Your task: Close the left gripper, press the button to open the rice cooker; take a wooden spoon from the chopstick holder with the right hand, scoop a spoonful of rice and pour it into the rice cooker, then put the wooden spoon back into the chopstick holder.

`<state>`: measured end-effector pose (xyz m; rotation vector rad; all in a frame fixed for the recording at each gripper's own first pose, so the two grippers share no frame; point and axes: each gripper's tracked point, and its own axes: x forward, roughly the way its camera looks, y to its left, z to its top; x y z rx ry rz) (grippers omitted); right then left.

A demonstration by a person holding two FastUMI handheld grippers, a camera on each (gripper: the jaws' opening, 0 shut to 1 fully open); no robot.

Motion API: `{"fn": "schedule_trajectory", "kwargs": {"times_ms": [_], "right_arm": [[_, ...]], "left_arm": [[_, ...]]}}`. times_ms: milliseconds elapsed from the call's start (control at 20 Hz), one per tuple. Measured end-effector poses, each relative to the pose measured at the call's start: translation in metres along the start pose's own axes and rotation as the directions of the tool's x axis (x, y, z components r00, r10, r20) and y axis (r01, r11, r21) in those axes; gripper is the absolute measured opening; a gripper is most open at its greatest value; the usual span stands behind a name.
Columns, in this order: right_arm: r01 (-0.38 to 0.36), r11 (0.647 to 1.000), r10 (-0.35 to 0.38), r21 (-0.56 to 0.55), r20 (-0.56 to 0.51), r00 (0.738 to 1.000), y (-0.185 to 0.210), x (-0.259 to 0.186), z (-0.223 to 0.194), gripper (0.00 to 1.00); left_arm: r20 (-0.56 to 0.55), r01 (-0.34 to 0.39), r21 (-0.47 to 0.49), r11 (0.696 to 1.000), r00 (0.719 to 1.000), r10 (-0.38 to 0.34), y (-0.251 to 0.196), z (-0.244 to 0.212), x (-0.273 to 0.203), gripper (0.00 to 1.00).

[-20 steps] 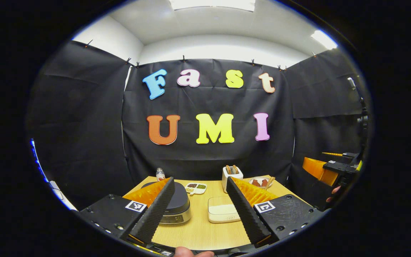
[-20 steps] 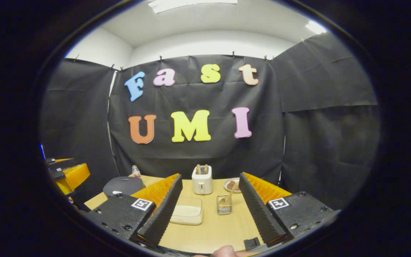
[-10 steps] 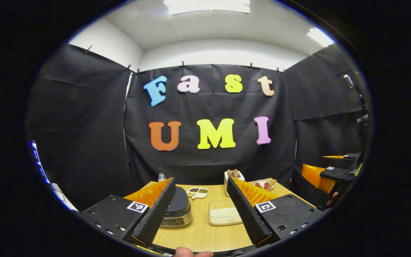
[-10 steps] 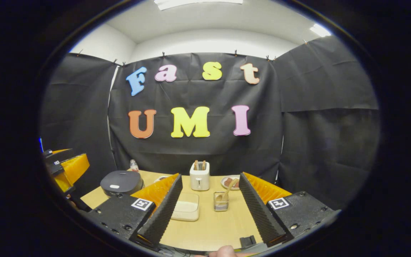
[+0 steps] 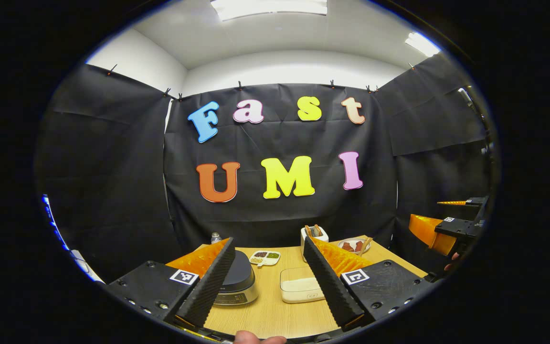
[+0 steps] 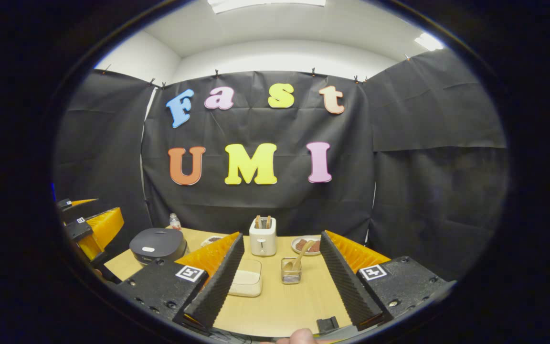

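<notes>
In the left gripper view, the dark, lidded rice cooker (image 5: 237, 283) sits on the wooden table (image 5: 270, 310), partly behind my left finger. My left gripper (image 5: 268, 240) is open and holds nothing. In the right gripper view, the same rice cooker (image 6: 158, 244) stands at the left with its lid down. A clear chopstick holder (image 6: 291, 273) with a wooden spoon (image 6: 300, 257) leaning in it stands between my fingers, farther off. My right gripper (image 6: 282, 235) is open and holds nothing. A white box of rice (image 6: 246, 283) lies left of the holder.
A white toaster (image 6: 262, 237), a plate of food (image 6: 306, 244) and a small bottle (image 6: 174, 221) stand at the table's back. A divided dish (image 5: 264, 258) lies behind the cooker. The other gripper (image 5: 439, 229) hovers off the table's right side. A small black part (image 6: 326, 325) lies at the front edge.
Both grippers have drifted slightly while staying open. In the right gripper view the table things have slid a little to the left, and the cooker's lid shows more fully.
</notes>
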<state>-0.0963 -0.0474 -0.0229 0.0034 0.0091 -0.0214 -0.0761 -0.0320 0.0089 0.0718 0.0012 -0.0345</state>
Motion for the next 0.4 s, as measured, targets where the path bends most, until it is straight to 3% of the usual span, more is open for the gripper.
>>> {"fn": "schedule_trajectory", "kwargs": {"times_ms": [400], "right_arm": [[-0.006, 1.0, 0.007, -0.02, 0.018, 1.0, -0.0006, -0.0004, 0.0025, 1.0]], "left_arm": [[-0.01, -0.028, -0.007, 1.0, 1.0, 0.028, 0.0061, -0.0039, 0.0078, 0.93]]}}
